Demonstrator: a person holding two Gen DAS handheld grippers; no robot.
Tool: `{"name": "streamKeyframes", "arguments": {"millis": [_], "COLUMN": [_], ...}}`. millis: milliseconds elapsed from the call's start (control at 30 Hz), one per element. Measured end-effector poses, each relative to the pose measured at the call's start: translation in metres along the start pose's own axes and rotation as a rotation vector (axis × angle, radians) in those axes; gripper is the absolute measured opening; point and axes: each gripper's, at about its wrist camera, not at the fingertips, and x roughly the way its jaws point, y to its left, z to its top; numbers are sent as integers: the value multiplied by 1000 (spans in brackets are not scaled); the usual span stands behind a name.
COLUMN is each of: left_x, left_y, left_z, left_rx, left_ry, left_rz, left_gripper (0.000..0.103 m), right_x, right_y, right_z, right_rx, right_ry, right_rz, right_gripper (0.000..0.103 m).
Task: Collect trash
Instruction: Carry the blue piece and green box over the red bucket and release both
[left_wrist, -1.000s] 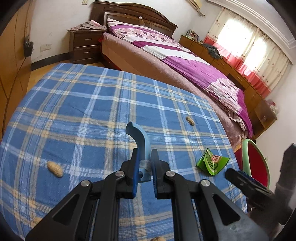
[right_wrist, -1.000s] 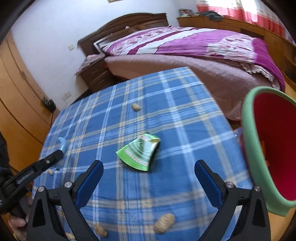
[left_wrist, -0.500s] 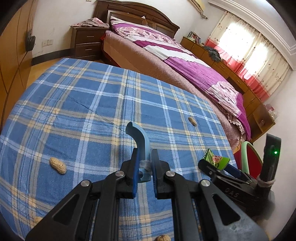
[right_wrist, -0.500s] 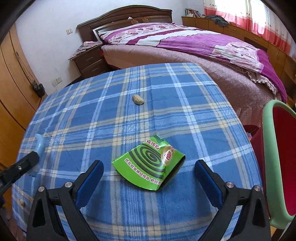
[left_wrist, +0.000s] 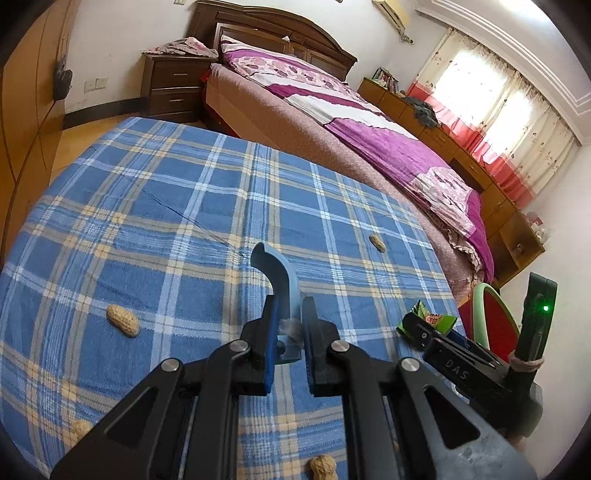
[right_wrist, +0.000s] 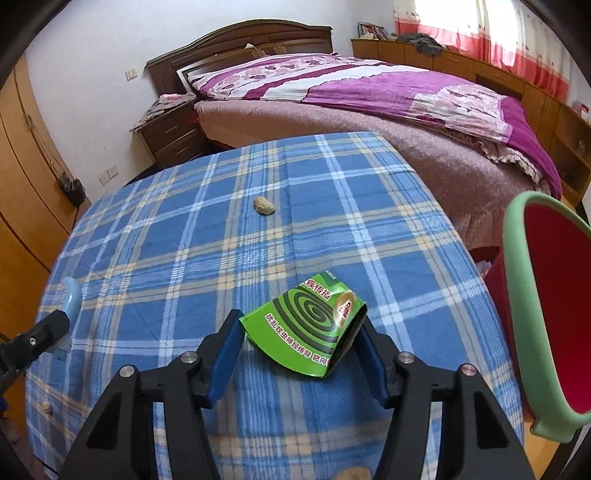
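A flattened green mosquito-coil carton lies on the blue plaid tablecloth near the table's right edge. My right gripper straddles it and its jaws are closing. The pads stand right at the carton's left corner and right edge, and no squeeze shows. In the left wrist view the same carton pokes up by the right gripper. My left gripper is shut on a light-blue hooked plastic handle, held above the cloth. Peanut shells are scattered on the table.
A red bin with a pale green rim stands just off the table's right edge. A bed with a purple quilt runs behind the table, a nightstand at its head. More peanut shells lie near the front edge.
The right gripper has come down and forward over the carton, and its jaws have gone from wide apart to the carton's edges. The left gripper still grips the blue handle.
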Motion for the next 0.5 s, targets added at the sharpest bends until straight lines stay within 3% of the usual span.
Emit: {"name": "streamKeyframes", "arguments": {"millis": [500], "left_x": [-31], "left_y": [-25], "left_z": [-6], "left_rx": [35], "left_ry": [-41], "left_rz": [-48], "left_gripper": [12], "right_x": [-76], "right_y": [-16], "right_z": [-20], "right_rx": [69], "right_ry": [-97], "right_rz": [79], "right_gripper": [62]}}
